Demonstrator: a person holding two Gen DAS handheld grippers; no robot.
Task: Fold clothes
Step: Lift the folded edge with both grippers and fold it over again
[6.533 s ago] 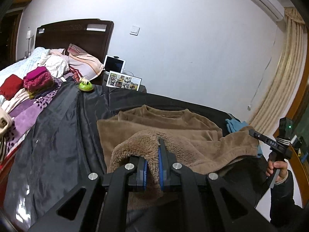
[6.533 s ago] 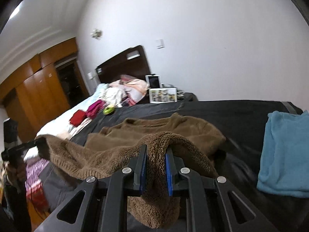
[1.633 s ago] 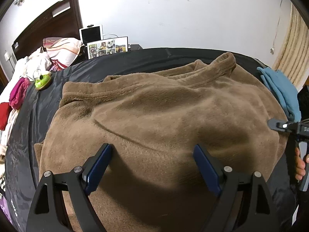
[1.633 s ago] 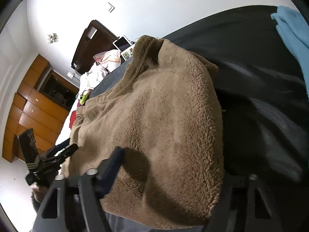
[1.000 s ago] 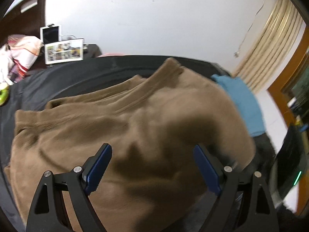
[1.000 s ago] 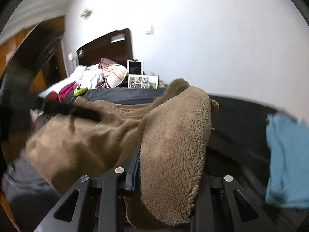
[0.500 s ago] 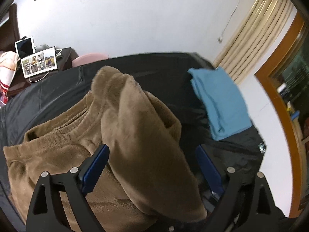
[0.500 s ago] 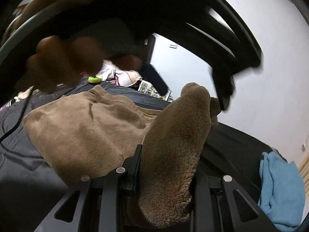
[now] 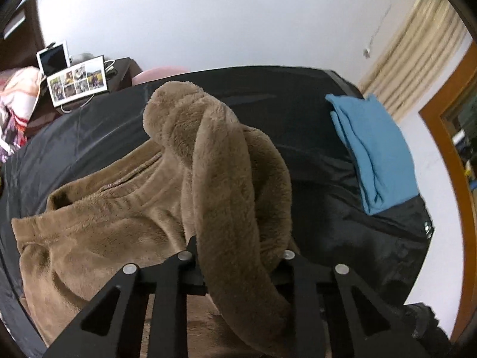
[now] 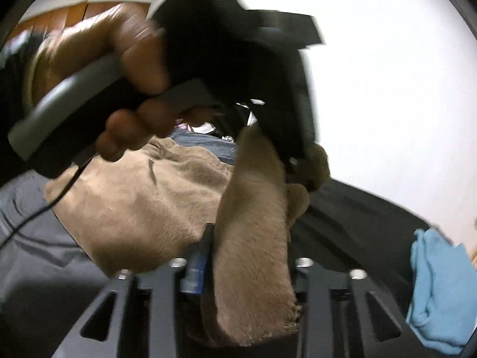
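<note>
A brown fleece top (image 9: 113,226) lies on a bed covered with a black sheet (image 9: 298,95). One thick fold of it (image 9: 226,179) stands up from the right side of the pile. My left gripper (image 9: 235,253) is shut on that fold. In the right wrist view my right gripper (image 10: 250,265) is shut on the same brown fleece (image 10: 253,238), with one blue pad (image 10: 195,271) showing. The hand (image 10: 134,68) holding the left gripper fills the upper left of that view, very close, its tip at the fold's top.
A folded blue garment (image 9: 375,149) lies on the sheet to the right, also in the right wrist view (image 10: 438,292). A photo frame (image 9: 77,80) and a tablet (image 9: 53,58) stand at the far left by the wall. Curtains (image 9: 417,59) hang at the right.
Half a second ago my left gripper was wide open over the raised fold; now it is shut on it. The right gripper still holds the fleece, and the left hand has come closer to it.
</note>
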